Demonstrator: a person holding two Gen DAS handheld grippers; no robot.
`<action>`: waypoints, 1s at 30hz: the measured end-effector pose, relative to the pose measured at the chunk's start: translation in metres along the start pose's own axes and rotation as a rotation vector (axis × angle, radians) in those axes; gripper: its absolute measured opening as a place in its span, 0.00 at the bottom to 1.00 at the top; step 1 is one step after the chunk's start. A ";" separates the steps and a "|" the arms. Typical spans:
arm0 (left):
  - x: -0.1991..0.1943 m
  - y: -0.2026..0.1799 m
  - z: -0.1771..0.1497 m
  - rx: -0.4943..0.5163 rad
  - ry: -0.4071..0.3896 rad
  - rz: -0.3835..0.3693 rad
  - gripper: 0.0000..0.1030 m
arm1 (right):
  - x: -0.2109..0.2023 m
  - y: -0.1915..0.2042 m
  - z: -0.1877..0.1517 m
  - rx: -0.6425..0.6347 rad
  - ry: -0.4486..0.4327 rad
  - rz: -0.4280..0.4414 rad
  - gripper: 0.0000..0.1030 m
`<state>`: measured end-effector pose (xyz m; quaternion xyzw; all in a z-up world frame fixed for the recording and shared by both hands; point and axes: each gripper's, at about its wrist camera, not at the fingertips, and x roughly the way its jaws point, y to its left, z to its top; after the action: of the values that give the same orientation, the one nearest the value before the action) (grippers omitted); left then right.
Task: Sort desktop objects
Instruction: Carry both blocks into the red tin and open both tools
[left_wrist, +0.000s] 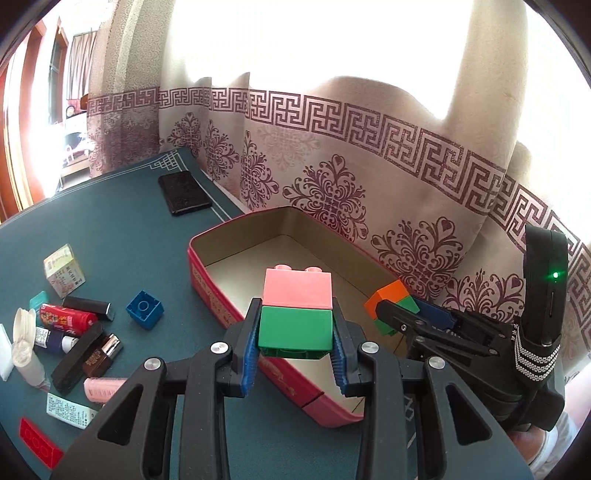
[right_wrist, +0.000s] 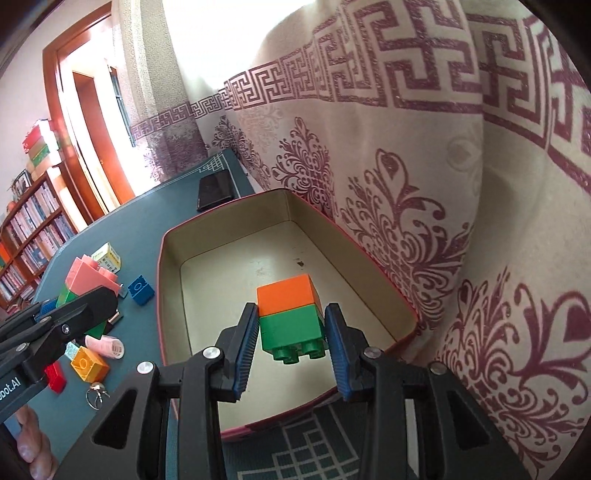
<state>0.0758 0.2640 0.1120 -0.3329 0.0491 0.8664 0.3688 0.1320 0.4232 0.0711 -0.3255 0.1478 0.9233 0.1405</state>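
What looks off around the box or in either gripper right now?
Only small things. The red box holds nothing, but its floor has dark scuffs toward the far end. The blue brick on the mat lies with its hollow underside showing. The right gripper holds its orange and green brick stack studs toward the camera.

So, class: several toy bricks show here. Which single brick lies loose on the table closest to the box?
The blue brick, alone on the green cloth beside the red box. The yellow brick and red brick lie farther off; the stacked pairs are gripped.
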 end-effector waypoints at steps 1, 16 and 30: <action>0.005 -0.002 0.002 -0.003 0.004 -0.007 0.34 | 0.002 -0.004 0.000 0.010 0.005 -0.001 0.39; 0.041 -0.009 0.006 -0.023 0.039 -0.016 0.60 | 0.013 -0.015 0.001 0.055 0.043 -0.016 0.41; 0.014 -0.002 0.002 -0.001 -0.012 0.088 0.76 | 0.006 -0.013 0.002 0.068 0.015 -0.001 0.61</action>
<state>0.0692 0.2749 0.1054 -0.3255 0.0609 0.8838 0.3304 0.1308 0.4368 0.0663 -0.3277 0.1798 0.9151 0.1509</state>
